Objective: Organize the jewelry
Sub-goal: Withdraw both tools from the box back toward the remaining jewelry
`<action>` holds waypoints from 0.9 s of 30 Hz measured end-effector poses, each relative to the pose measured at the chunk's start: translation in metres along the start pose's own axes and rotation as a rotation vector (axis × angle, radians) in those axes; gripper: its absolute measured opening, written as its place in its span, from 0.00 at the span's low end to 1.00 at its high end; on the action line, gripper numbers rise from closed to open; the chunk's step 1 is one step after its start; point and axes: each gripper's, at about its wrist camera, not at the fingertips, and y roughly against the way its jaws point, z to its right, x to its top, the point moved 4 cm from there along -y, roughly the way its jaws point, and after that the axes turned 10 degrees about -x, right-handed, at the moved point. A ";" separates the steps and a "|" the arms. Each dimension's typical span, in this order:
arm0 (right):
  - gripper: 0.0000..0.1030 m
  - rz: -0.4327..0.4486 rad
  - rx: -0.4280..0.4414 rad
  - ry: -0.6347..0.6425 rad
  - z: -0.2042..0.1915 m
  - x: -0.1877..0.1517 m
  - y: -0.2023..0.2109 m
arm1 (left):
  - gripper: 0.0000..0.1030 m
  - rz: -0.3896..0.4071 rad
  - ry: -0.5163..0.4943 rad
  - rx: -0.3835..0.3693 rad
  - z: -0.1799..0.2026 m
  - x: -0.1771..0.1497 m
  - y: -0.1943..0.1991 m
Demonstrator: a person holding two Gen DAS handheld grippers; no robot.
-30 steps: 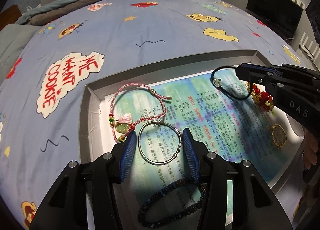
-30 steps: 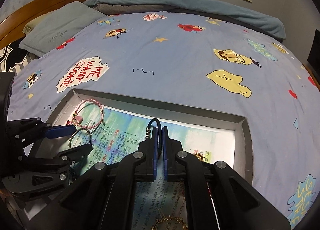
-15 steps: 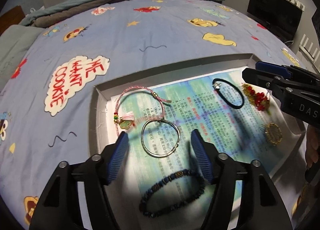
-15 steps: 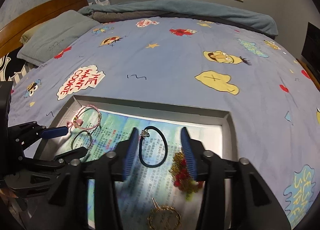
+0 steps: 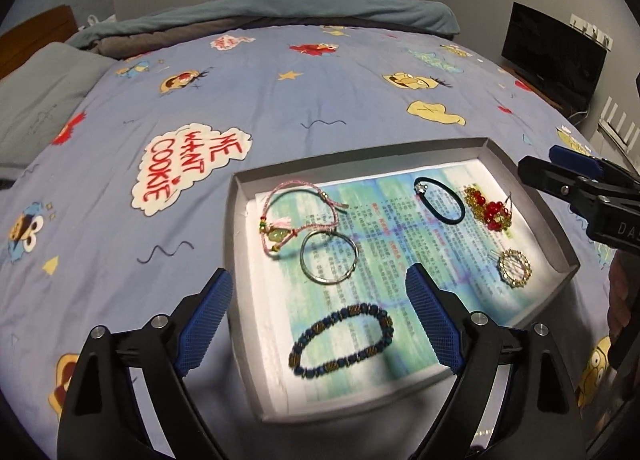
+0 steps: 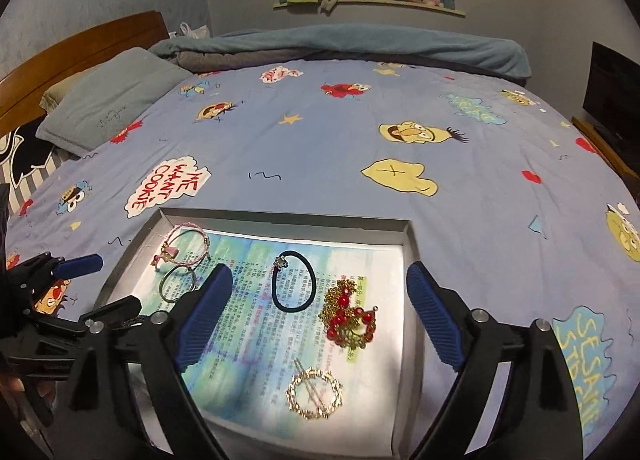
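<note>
Left gripper [image 5: 318, 308] stood with its jaws wide apart, having just been opening, and nothing was clasped between them. Blue ribbed pads [image 5: 206, 318] flanked the near part of a shallow grey tray [image 5: 236, 260]. Between the pads, nearest the gripper, lay a dark blue beaded bracelet [image 5: 340, 338] on the printed paper liner [image 5: 400, 236]. Just beyond it lay a plain silver bangle [image 5: 329, 256], and touching the bangle's far-left edge lay a pink cord bracelet [image 5: 298, 215] with a green charm. Neither pad touched any piece.

Right gripper [image 6: 320, 304] was likewise released: its jaws had just been opening and held nothing. Ahead of the gap between its pads [image 6: 434, 320] lay a black hair tie [image 6: 292, 282] with a small silver charm, flat on the liner and free of both pads. Just right of the hair tie lay a red-and-gold beaded ornament [image 6: 348, 316]. Nearer the gripper, between the two fingers, lay a round gold hair clip [image 6: 315, 394].

From the right wrist view, the left gripper appeared at the far left, over the tray's left edge. From the left wrist view, the right gripper [image 5: 560, 175] appeared at the far right, above the tray's right wall.

Tray rested on a blue cartoon-print bedspread [image 5: 280, 107], which extended well beyond both grippers to a folded teal blanket [image 6: 360, 43] and a grey pillow [image 6: 104, 99]
</note>
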 end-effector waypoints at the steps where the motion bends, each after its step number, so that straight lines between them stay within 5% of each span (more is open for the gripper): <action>1: 0.88 0.002 -0.003 -0.001 0.001 -0.001 0.003 | 0.86 0.004 -0.003 0.002 0.000 -0.001 0.002; 27: 0.94 0.045 -0.072 -0.016 0.021 -0.042 0.077 | 0.89 0.100 -0.009 0.019 0.013 -0.037 0.089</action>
